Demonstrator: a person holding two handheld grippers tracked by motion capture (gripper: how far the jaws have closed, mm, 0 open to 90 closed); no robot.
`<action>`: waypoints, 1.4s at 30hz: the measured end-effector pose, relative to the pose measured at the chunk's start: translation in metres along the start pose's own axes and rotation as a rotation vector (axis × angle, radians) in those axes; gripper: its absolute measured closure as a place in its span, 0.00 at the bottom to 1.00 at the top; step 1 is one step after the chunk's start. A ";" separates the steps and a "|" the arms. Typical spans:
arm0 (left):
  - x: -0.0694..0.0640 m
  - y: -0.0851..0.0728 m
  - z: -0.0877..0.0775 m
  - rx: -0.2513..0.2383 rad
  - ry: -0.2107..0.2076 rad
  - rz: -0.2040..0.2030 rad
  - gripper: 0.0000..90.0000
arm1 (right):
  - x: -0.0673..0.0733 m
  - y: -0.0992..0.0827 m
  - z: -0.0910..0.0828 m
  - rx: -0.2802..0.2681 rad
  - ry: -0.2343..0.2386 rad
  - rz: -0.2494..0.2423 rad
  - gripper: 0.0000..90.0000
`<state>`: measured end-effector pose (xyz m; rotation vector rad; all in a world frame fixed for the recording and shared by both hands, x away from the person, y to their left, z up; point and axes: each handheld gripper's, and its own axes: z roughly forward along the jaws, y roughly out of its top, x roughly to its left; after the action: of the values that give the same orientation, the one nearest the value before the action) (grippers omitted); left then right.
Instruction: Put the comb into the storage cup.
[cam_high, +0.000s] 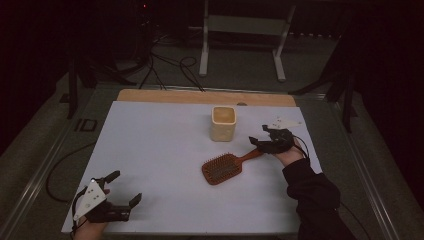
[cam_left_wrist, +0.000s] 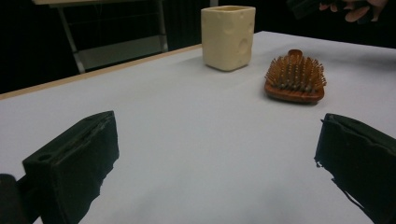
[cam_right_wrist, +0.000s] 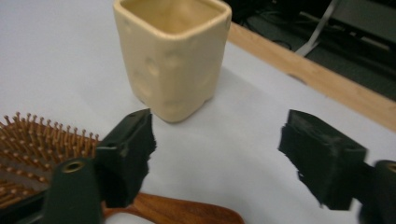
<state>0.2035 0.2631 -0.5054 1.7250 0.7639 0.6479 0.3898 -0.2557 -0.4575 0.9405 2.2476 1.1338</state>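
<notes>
The right gripper (cam_high: 261, 135), jaws apart, straddles the handle of the reddish-brown wooden paddle hairbrush (cam_high: 223, 167), lying bristles-up at centre-right of the high view; pads not yet pressing. Risk: a near-end grip lets the heavy head pivot and sag; the adjacent cream square ceramic cup (cam_high: 223, 123) could be knocked. The left gripper (cam_high: 126, 188) rests lower left, jaws wide apart, empty.
</notes>
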 end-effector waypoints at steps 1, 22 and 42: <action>0.000 0.000 -0.001 -0.006 0.005 -0.001 0.00 | -0.001 -0.002 0.002 0.012 0.011 -0.003 0.38; 0.000 -0.001 -0.002 -0.002 0.003 -0.009 0.00 | -0.008 -0.019 0.032 0.185 -0.014 -0.014 1.00; 0.000 -0.001 -0.002 0.003 0.001 -0.005 0.00 | -0.010 -0.024 0.046 0.323 0.009 -0.046 1.00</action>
<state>0.2019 0.2640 -0.5061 1.7251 0.7703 0.6449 0.4175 -0.2492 -0.5022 0.9983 2.4938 0.7683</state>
